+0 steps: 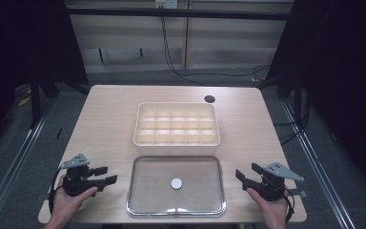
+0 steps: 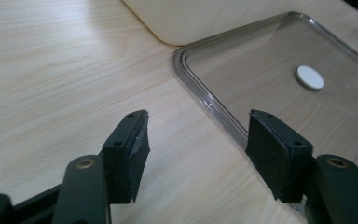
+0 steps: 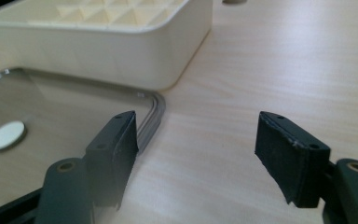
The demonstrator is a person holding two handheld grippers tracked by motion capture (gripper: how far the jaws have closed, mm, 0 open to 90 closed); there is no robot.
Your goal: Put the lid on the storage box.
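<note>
A cream compartment box [image 1: 176, 123] with several cells stands mid-table. In front of it lies a clear flat lid [image 1: 143, 200] with a small white disc [image 1: 177, 183] at its centre. My left gripper [image 1: 108, 174] rests at the lid's left, jaws open and empty, pointing toward the lid. My right gripper [image 1: 247, 173] sits at the lid's right, open and empty too. In the left gripper view the lid's rim [image 2: 200, 93] runs between the jaws and the disc [image 2: 309, 77] lies beyond. The right gripper view has the box wall [image 3: 121, 51], the lid corner [image 3: 154, 107] and the disc [image 3: 6, 135].
A dark round hole [image 1: 209, 99] sits in the tabletop behind the box at the right. Bare wood [image 1: 100, 119] spreads around the box. Table edges fall to a dark floor with cables [image 1: 186, 71] at the back.
</note>
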